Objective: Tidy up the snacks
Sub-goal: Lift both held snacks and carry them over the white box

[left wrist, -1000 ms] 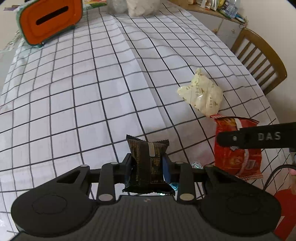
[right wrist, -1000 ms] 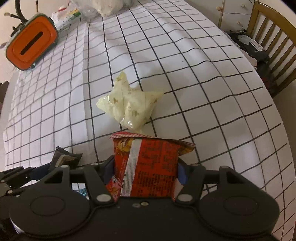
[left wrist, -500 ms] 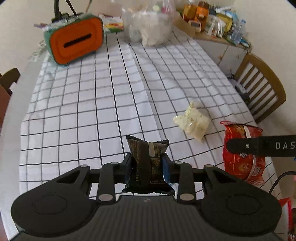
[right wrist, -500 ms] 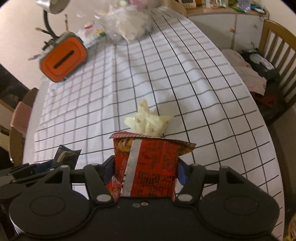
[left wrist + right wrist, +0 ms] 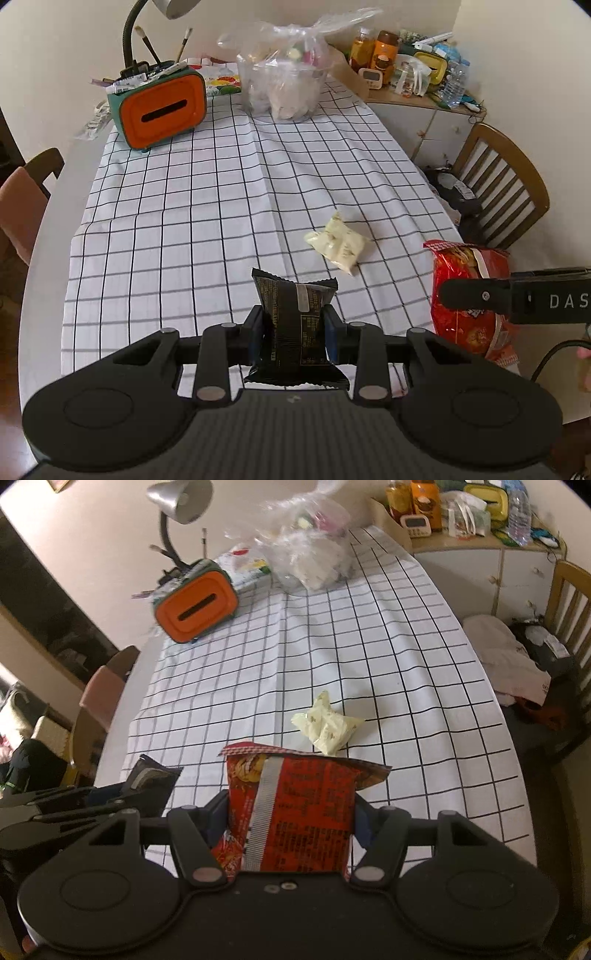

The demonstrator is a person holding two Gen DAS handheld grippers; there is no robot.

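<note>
My left gripper is shut on a black snack packet and holds it upright above the near end of the table. My right gripper is shut on a red snack bag, also held up off the table; the bag shows at the right in the left wrist view. A pale yellow snack pouch lies on the checked tablecloth ahead of both grippers, and shows in the right wrist view. A clear plastic bag of snacks stands at the far end.
An orange and green box with a slot stands at the far left, a desk lamp behind it. Wooden chairs stand right and left of the table. A cluttered cabinet is at the far right.
Both grippers have risen and pulled back from the table with their snacks, so the whole table and the room's far end come into view. The yellow pouch has not moved.
</note>
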